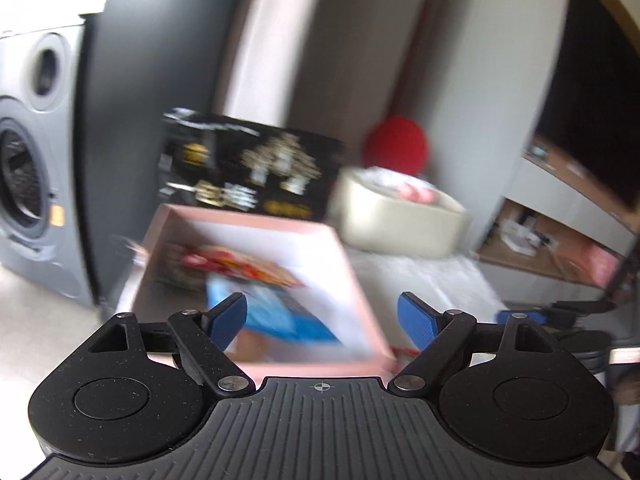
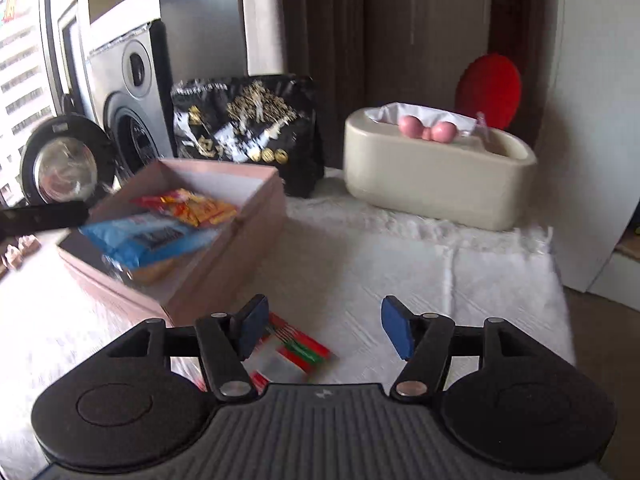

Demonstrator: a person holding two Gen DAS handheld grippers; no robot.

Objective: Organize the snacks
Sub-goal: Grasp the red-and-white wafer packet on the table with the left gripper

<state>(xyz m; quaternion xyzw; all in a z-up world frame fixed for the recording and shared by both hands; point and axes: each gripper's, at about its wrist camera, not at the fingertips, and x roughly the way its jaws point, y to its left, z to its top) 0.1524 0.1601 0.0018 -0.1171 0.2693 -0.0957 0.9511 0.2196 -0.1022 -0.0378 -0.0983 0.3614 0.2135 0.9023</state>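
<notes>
A pink open box (image 2: 256,216) stands on the white cloth at the left. Inside it lie a blue snack packet (image 2: 152,240) and a red and yellow packet (image 2: 192,206). The same box (image 1: 360,280) fills the blurred left wrist view, the blue packet (image 1: 288,320) showing between the fingers. My left gripper (image 1: 322,314) hovers open above the box, holding nothing. My right gripper (image 2: 320,330) is open low over the cloth. A red, green and white packet (image 2: 296,354) lies flat just under its left finger, apart from the pads.
A black and gold bag (image 2: 248,128) stands behind the box. A cream tub (image 2: 420,176) with pink balls and a red round thing (image 2: 490,90) sits back right. A grey speaker (image 2: 132,92) and a round mirror (image 2: 64,164) are at the left.
</notes>
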